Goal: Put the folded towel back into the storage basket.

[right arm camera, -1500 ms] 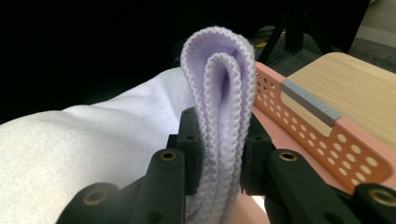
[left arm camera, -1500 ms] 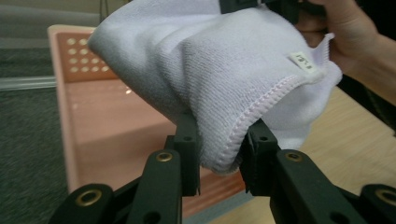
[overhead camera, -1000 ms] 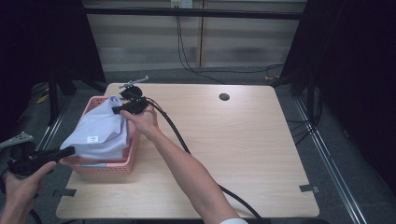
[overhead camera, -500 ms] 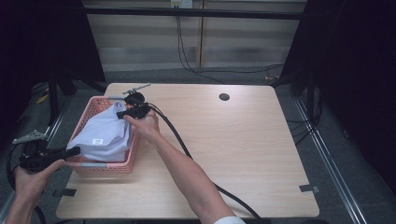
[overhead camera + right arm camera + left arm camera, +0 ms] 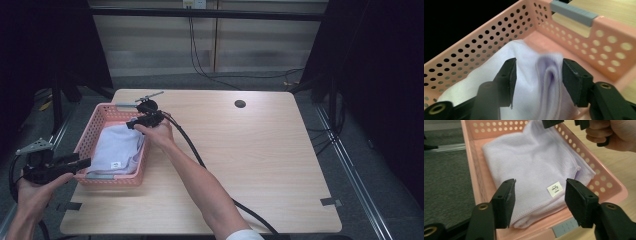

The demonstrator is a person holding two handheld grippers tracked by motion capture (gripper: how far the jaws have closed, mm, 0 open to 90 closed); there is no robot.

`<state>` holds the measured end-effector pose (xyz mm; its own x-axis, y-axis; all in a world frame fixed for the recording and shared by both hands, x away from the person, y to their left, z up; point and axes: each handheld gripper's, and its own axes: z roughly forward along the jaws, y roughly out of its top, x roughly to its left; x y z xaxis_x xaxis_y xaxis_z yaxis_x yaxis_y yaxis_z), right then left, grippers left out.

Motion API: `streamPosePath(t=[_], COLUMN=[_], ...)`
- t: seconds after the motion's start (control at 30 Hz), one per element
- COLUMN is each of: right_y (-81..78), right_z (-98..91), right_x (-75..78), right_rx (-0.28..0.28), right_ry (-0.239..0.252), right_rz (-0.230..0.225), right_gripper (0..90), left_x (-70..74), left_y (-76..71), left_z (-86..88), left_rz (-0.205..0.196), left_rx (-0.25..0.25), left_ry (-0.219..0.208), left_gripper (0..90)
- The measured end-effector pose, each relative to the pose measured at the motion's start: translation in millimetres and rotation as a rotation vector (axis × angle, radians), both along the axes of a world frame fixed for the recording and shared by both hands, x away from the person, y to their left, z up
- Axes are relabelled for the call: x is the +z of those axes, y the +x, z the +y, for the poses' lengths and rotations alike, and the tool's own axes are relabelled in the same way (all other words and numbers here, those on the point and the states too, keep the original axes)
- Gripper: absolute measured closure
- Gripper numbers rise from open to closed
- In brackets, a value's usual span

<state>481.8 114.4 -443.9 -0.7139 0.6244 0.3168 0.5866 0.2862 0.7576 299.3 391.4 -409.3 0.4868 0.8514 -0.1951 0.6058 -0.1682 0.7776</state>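
Letting go of the lilac towel [image 5: 117, 150], now lying folded inside the pink basket [image 5: 110, 180], against the basket's floor and reaching the wall on its right side.

Holding the left tool [image 5: 80, 162] just outside the basket's near end, jaws having just been opening and now standing wide; looking through the left tool [image 5: 540, 192] at the towel's near fold below, with nothing pinched and the pads apart from the cloth.

Hovering the right tool [image 5: 134, 124] over the basket's far right corner, jaws likewise having just been opening and standing wide; seeing, from the right tool [image 5: 537, 72], a raised ridge of towel standing between the pads, apparently not being squeezed, though blurred there.

Judging the risks from here:
- Snagging that raised ridge on a pad while lifting the right tool away, and so dragging the cloth back up over the basket's wall and undoing the fold.
- Clipping the basket's perforated wall or its grey handle strip [image 5: 574, 12] with a jaw tip, and so nudging the basket, with the edge of the surface [image 5: 260, 150] running just beside the basket's left wall.
- Leaving the ridge standing, and so letting the towel slump unevenly inside the basket.

Reading: a small white label [image 5: 555, 188] sewn near the towel's near corner, carrying dark print too small to make out; no other brand or writing legible on the basket.
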Motion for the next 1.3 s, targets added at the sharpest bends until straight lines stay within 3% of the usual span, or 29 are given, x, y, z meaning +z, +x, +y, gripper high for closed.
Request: streamPosePath(t=[0.2, 0.33, 0.47, 0.6, 0.77, 0.87, 0.97, 1.0, 1.07, 1.13, 1.17, 1.3], right_y=[-1.3, -5.7, -16.0, -33.3, -51.5, -60.7, -74.4, -78.5, -90.9, -103.2, -110.0, -144.7], right_z=[-18.0, -40.3, -66.4, -98.8, -140.2, -160.7, -184.0, -189.8, -206.9, -223.4, -231.3, -264.4], right_x=[12.3, 20.8, 29.0, 35.4, 39.1, 38.3, 35.3, 34.4, 32.9, 32.9, 32.5, 23.5], right_rx=[0.014, 0.023, 0.043, 0.068, 0.056, 0.055, 0.053, 0.051, 0.045, 0.037, 0.036, -0.001], right_ry=[0.0, 0.002, 0.024, 0.019, 0.038, 0.055, 0.071, 0.071, 0.047, 0.041, 0.031, -0.009], right_rz=[-0.045, -0.076, -0.091, -0.125, -0.157, -0.158, -0.149, -0.143, -0.151, -0.159, -0.164, -0.176], right_gripper=[45.7, 47.5, 48.2, 46.5, 45.1, 45.0, 45.4, 45.6, 45.3, 44.7, 44.3, 41.2], left_x=[-1.4, -1.8, -3.7, -5.2, -5.8, -5.3, -6.1, -6.3, -6.8, -8.7, -10.9, -21.3], left_y=[-2.1, -7.2, -11.8, -13.3, -11.7, -11.0, -10.7, -12.5, -15.2, -18.7, -20.8, -30.4], left_z=[-3.3, -8.8, -22.5, -43.4, -70.8, -89.9, -107.9, -116.2, -129.3, -140.9, -146.6, -169.3], left_rz=[-0.012, -0.028, -0.038, -0.05, -0.056, -0.059, -0.039, -0.052, -0.055, -0.063, -0.07, -0.048], left_rx=[0.027, 0.046, 0.032, 0.01, -0.001, -0.032, -0.059, -0.075, -0.101, -0.094, -0.101, -0.102], left_ry=[-0.029, -0.045, -0.046, -0.045, -0.054, -0.069, -0.067, -0.049, -0.033, -0.018, -0.035, -0.016], left_gripper=[39.7, 38.1, 38.1, 39.0, 30.5, 28.0, 27.9, 28.1, 30.0, 30.7, 31.2, 33.7])
